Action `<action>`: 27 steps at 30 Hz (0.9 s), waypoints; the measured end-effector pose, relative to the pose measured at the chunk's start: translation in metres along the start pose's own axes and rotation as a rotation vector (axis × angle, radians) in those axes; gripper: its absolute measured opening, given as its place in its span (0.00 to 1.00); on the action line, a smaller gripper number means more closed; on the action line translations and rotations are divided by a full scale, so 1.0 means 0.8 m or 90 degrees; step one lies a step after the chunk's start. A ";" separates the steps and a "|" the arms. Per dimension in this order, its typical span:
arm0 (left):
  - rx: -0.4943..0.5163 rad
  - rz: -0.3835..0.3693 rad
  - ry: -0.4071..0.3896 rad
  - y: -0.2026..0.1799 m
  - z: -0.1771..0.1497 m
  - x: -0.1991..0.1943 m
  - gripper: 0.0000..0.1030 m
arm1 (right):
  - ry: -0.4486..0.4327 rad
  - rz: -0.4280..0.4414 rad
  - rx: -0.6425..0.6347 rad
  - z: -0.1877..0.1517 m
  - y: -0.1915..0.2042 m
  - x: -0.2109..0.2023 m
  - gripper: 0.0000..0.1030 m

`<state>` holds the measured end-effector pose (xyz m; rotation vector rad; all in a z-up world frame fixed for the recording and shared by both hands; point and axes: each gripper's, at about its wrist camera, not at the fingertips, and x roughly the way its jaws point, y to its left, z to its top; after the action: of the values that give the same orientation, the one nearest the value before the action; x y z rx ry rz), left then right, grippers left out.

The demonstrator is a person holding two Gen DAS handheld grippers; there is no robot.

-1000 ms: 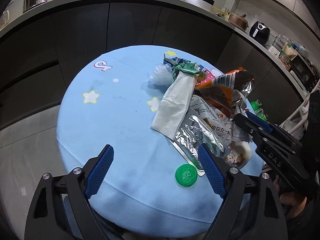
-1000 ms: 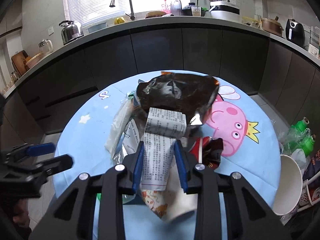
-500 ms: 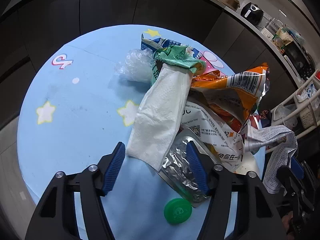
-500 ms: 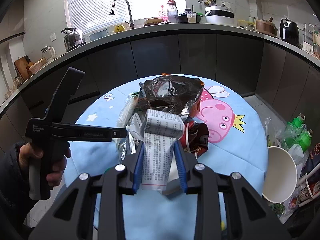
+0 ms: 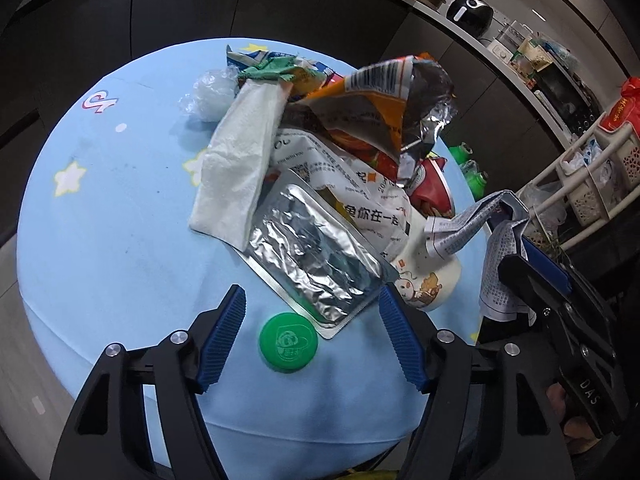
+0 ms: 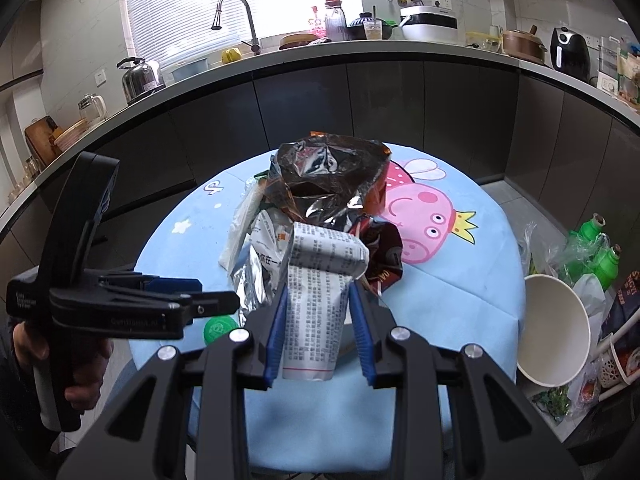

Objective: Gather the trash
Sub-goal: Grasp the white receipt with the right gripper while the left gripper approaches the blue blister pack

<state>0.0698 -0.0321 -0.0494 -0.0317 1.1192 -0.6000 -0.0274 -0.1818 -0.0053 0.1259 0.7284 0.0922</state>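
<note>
Left tool (image 5: 312, 330) spread wide, poised over round green plastic cap (image 5: 288, 341) on light-blue tabletop (image 5: 120, 220) (cap centred between the pads). Right tool (image 6: 319, 326) clamped on printed paper leaflet (image 6: 316, 304), raised above tabletop, farther from cap.

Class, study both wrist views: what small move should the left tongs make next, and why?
Probably ease the left tongs forward and down, then close on the foil pouch. They are open, hold nothing, and the pouch's near corner already lies between the blue fingers, beside the green cap. The right tongs are busy, shut on the printed paper.
</note>
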 end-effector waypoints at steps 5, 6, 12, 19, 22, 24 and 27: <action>0.028 0.019 -0.008 -0.023 -0.006 0.014 0.73 | 0.002 -0.003 0.006 -0.004 -0.002 -0.003 0.31; 0.036 0.033 -0.007 -0.026 -0.005 0.021 0.73 | 0.001 -0.004 0.007 -0.004 -0.002 -0.004 0.32; -0.034 -0.016 0.010 -0.019 0.006 0.037 0.75 | 0.004 -0.005 0.013 -0.007 -0.007 -0.004 0.32; -0.056 -0.002 0.019 -0.012 0.024 0.051 0.65 | 0.003 -0.005 0.014 -0.008 -0.009 -0.004 0.33; -0.068 -0.020 0.016 -0.003 0.024 0.044 0.54 | 0.002 -0.006 0.019 -0.009 -0.012 -0.004 0.33; -0.060 -0.019 0.006 -0.005 0.024 0.035 0.45 | 0.001 -0.004 0.020 -0.008 -0.011 -0.005 0.33; -0.042 -0.011 -0.005 -0.011 0.022 0.022 0.24 | 0.000 -0.001 0.018 -0.009 -0.010 -0.006 0.33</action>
<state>0.0859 -0.0526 -0.0531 -0.0998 1.1319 -0.5779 -0.0355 -0.1897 -0.0089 0.1527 0.7298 0.0803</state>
